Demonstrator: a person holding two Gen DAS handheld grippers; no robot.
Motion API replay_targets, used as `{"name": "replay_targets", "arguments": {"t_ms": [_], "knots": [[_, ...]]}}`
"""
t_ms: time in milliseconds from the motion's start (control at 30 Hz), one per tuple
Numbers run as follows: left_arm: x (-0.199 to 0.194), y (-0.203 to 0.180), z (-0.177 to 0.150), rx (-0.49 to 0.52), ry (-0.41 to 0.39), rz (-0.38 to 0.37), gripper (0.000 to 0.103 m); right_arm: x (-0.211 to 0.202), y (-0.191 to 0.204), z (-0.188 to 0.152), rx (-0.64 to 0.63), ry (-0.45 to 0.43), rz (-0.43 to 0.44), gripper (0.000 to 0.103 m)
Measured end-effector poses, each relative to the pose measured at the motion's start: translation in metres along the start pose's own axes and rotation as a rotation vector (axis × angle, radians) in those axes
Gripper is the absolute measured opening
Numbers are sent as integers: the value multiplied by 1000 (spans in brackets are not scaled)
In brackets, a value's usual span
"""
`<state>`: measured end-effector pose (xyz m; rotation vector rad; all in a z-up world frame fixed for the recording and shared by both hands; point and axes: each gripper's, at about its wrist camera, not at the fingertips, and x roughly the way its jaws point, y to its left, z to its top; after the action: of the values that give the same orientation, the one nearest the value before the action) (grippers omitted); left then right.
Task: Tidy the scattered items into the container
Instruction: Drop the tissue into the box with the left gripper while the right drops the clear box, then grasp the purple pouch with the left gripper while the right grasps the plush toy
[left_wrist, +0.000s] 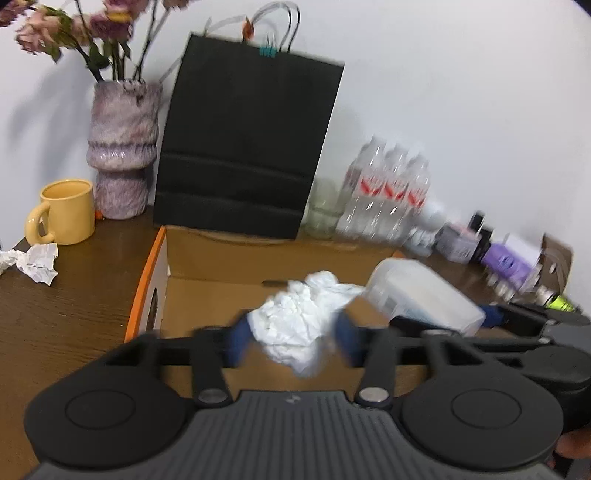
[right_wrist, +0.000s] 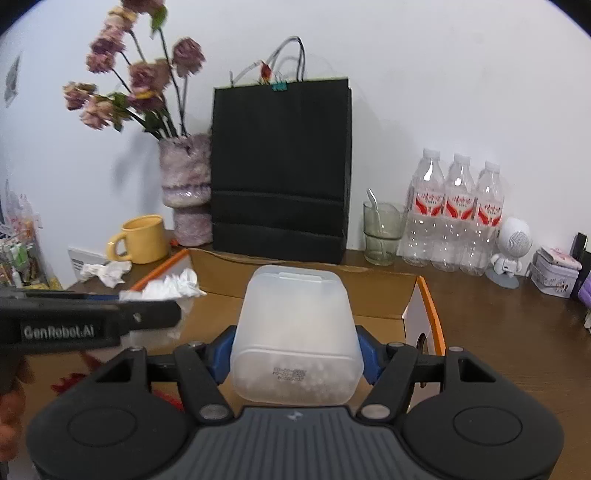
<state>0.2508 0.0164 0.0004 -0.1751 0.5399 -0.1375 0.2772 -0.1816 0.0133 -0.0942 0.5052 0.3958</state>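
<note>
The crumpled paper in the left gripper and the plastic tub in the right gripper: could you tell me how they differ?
The crumpled paper is opaque white, creased and irregular; the plastic tub is translucent, smooth and boxy with rounded corners. The paper looks soft, the tub rigid, with a printed code on its face. The tub fills the right gripper more fully than the paper fills the left gripper. Both are held over the cardboard box.

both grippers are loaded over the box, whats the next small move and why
Probably open the left hand-held gripper to drop the crumpled paper: it already hangs over the open cardboard box. The right hand-held gripper could release its translucent plastic tub after.
</note>
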Motion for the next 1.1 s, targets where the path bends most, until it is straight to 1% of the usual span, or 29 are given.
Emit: {"name": "replay_targets", "arguments": {"t_ms": [33, 67, 100, 133, 167, 233, 300, 367, 467, 700, 833, 900, 1100], "knots": [[4, 0, -1, 15, 9, 29, 86, 6, -2, -1, 12, 12, -14, 69], [6, 2, -1, 20, 5, 60, 98, 12, -4, -2, 16, 27, -36, 80], [8, 4, -2, 16, -3, 84, 103, 17, -5, -4, 12, 43, -53, 90], [9, 7, -3, 11, -6, 90, 103, 20, -7, -7, 12, 58, -60, 94], [10, 10, -3, 5, -1, 88, 103, 22, -10, -8, 18, 69, -48, 97], [13, 13, -2, -17, 13, 85, 103, 25, -15, -11, 32, 98, -11, 97], [14, 14, -3, -26, 21, 86, 103, 27, -16, -14, 32, 113, -4, 97], [14, 12, -4, -14, 24, 85, 103, 27, -15, -14, 22, 113, -13, 97], [13, 8, -6, 0, 26, 79, 103, 25, -14, -13, 18, 111, -5, 97], [8, 7, -3, -5, 16, 70, 103, 19, -7, -11, -7, 107, -9, 97], [-8, 10, -1, -30, -8, 74, 103, 9, -5, -9, 7, 98, -24, 97], [-21, 13, -3, -39, -17, 70, 103, -1, -2, -10, 22, 93, -17, 97], [-56, 20, -24, -9, 14, 100, 103, -35, 21, -25, 16, 94, 0, 97]]}}
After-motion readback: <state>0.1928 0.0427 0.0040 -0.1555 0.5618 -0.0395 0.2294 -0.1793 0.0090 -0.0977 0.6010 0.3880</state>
